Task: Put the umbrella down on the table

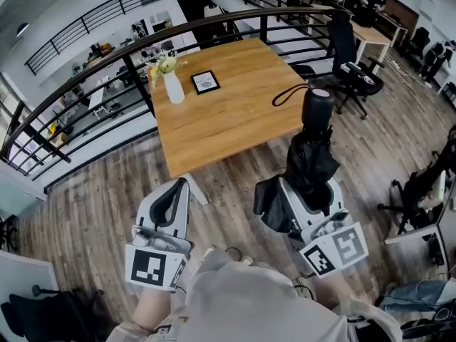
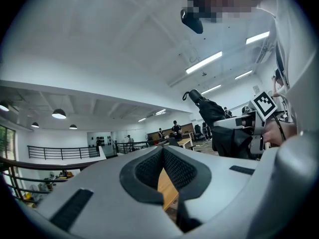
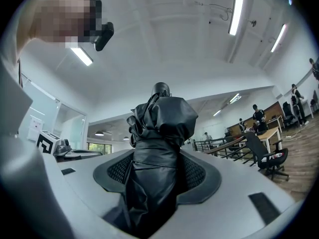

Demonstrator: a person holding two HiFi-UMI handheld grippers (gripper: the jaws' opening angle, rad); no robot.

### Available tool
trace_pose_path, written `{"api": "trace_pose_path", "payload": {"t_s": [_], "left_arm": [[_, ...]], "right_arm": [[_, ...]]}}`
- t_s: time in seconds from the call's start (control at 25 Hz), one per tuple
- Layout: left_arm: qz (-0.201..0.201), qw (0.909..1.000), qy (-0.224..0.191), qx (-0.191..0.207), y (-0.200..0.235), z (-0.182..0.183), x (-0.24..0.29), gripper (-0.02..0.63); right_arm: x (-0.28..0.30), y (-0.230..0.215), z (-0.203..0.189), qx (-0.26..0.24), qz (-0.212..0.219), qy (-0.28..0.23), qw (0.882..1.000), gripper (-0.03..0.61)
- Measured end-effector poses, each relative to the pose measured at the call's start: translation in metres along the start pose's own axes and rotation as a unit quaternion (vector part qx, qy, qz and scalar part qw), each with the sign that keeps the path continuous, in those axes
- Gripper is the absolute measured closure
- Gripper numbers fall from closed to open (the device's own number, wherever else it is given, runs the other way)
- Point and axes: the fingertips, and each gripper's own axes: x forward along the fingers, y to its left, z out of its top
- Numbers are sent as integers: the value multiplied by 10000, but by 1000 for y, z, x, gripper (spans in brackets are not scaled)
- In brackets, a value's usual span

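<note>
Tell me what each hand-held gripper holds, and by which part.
Right hand-held gripper: the folded black umbrella, clamped around its bundled canopy, short of the handle. Left hand-held gripper: nothing.

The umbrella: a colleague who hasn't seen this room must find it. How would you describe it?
Start at the wooden table beside the curved black railing. In front of its near right corner, the right gripper clamps the umbrella, handle end toward the table. It is the only bundle of black fabric, with a cord loop on its handle.
</note>
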Motion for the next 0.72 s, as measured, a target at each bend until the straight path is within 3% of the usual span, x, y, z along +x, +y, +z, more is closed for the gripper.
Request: {"api": "trace_pose_path", "payload": {"t_s": [0.36,0.72], "left_arm": [[-152,9997,77,-197,4,-33,37,597],[-325,9992,19,-238,64,-58,115,597]], "right_arm": [[17,-24,-27,39,-147,81,9999,310],[111,-54,-59,151,-255,377,9988,309]]}}
